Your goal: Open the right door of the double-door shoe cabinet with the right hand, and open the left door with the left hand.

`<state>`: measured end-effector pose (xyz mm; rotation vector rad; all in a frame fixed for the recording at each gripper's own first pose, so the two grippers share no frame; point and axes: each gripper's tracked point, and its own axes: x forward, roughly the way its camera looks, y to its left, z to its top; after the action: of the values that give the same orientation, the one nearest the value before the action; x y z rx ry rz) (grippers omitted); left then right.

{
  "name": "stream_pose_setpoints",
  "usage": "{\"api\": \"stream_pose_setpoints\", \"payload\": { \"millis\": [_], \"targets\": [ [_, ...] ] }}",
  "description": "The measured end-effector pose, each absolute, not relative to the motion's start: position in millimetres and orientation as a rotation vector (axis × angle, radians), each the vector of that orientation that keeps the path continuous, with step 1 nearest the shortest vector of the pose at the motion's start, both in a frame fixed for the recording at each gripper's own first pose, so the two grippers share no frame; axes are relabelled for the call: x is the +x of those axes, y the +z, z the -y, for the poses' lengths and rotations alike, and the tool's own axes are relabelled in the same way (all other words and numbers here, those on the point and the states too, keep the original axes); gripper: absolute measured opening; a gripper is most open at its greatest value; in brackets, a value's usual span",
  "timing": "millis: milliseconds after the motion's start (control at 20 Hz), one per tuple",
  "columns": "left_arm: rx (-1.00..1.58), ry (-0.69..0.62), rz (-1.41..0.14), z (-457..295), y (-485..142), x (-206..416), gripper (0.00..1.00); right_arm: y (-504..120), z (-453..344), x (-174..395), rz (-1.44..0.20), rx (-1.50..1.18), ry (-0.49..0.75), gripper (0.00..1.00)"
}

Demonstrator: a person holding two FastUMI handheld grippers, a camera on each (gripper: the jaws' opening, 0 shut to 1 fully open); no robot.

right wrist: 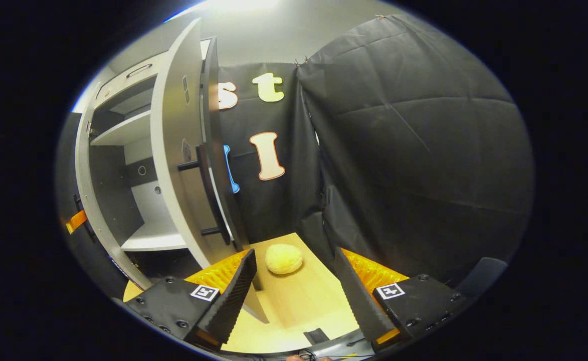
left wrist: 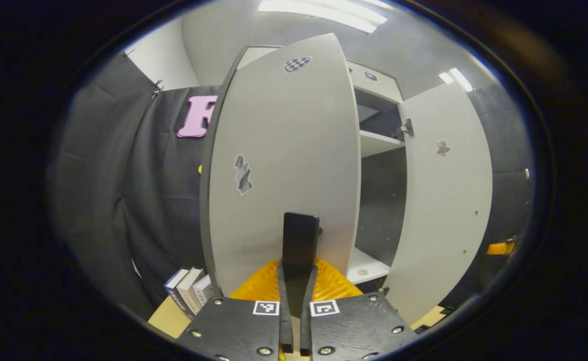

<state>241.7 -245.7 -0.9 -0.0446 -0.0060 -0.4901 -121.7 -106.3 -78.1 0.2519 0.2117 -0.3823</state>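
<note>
Left gripper [left wrist: 298, 301]: bottom centre of the left gripper view, jaws narrow, closed on the left handle [left wrist: 301, 240], a dark upright bar.
Left door [left wrist: 283, 160]: fills the frame's middle, swung partly out; cabinet shelves [left wrist: 376, 143] show to its right.
Right door [left wrist: 446, 200]: right of frame, already wide open.
Right gripper [right wrist: 294, 296]: bottom of the right gripper view, jaws wide, holding nothing, over the wooden floor [right wrist: 299, 306] near a yellow bun [right wrist: 283, 258].
Right handle [right wrist: 208, 193]: left of centre in that view, free of the gripper.
Step in hand, as I judge: finish swinging the left door.
Doing it well: keep the grip square on the bar, follow the hinge's arc, pull steadily, don't twist.
</note>
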Motion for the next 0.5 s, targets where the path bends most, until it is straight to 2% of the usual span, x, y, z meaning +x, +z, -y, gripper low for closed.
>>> {"api": "stream_pose_setpoints", "payload": {
  "millis": [50,100,450,500],
  "targets": [
    [-0.048,-0.483,0.007,245,0,242,0.08,-77,101,-122,-0.208,0.248,-0.376,0.93],
    [-0.049,-0.477,0.01,244,0,242,0.07,-74,96,-122,-0.203,0.241,-0.369,0.92],
    [-0.048,-0.416,0.024,232,1,248,0.07,-74,70,-118,-0.202,0.219,-0.314,0.92],
    [-0.044,-0.408,0.024,230,1,249,0.07,-74,67,-118,-0.202,0.221,-0.309,0.98]
  ]
}}
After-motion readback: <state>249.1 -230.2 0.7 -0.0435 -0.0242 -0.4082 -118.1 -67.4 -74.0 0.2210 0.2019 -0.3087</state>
